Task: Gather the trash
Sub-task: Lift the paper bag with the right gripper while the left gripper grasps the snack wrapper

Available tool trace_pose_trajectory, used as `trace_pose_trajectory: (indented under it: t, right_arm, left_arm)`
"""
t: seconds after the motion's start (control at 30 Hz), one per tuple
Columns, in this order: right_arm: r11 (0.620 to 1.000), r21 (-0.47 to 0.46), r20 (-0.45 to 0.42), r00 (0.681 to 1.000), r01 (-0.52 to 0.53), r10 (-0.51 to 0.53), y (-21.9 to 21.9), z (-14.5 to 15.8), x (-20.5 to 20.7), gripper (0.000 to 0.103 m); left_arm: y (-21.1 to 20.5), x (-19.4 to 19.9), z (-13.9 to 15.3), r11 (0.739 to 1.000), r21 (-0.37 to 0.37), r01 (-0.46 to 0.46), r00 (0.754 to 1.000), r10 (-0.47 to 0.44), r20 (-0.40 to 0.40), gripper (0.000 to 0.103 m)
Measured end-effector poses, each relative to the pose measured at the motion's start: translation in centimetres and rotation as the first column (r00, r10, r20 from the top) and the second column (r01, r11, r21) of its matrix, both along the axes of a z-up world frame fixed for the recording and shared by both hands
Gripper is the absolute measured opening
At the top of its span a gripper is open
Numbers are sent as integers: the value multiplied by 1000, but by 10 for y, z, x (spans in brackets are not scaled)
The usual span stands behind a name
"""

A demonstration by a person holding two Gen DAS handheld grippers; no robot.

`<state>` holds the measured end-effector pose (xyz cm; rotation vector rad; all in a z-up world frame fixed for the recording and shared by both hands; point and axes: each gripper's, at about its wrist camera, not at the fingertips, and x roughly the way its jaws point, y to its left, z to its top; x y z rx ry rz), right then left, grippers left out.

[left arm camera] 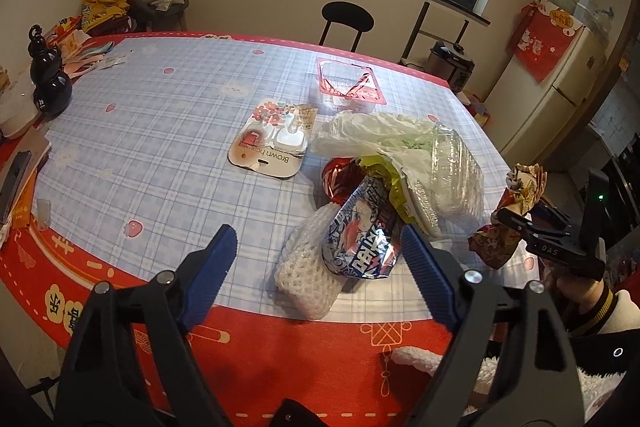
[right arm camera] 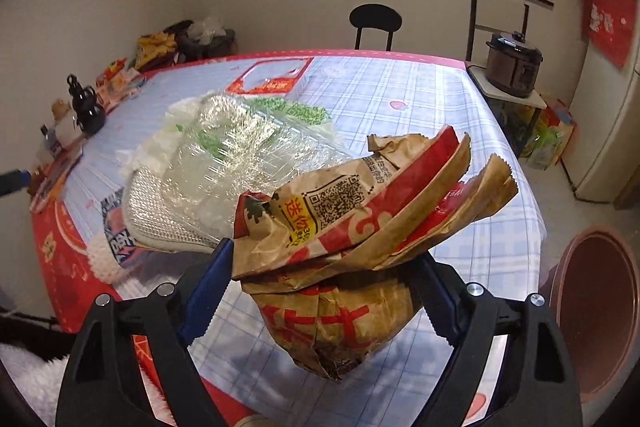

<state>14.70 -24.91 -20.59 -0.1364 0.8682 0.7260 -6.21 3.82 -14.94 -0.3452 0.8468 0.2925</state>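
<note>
Holding crumpled paper bag point(right arm camera: 360, 227), right jaws clamped | left jaws wide, empty | right view only: brown bin point(right arm camera: 596, 311)

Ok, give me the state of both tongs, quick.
Left tongs: open, holding nothing, over the table edge near the blue snack wrapper.
Right tongs: closed on the crumpled brown paper bag, lifted off the table.

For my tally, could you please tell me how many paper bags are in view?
1: the crumpled brown-and-red paper bag, held in the right tool above the table's right edge. More could be hidden in the trash pile.
</note>
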Motion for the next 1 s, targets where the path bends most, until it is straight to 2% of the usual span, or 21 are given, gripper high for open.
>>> trace_pose_trajectory:
  t: [0.1, 0.2, 0.43, 0.63, 0.83, 1.0]
  right_arm:
    - [999, 53, -10, 1000, 6, -5, -11, 7, -5, 84]
    - [996, 86, -12, 1000, 7, -6, -21, 13, -11, 84]
    - [993, 119, -31, 999, 11, -7, -35, 17, -25, 84]
    - [992, 126, -24, 1000, 7, -4, -38, 24, -30, 84]
    - [988, 140, -53, 997, 70, -63, -39, 24, -25, 84]
    - [986, 117, -66, 992, 118, -110, -30, 27, -28, 84]
  left_arm:
    - [-10, 0, 0, 1000, -1, 9, 1000, -9, 2, 81]
    - [-22, -2, -1, 1000, -4, 25, 1000, -25, 1, 73]
    - [-33, -8, -13, 998, -51, 30, 1000, -30, -7, 65]
    - [-25, -6, -15, 998, -60, 28, 1000, -28, 2, 57]
    - [8, 10, -17, 999, -29, 32, 999, -32, -8, 56]
    - [25, 30, -32, 985, -96, 146, 989, -149, -24, 53]
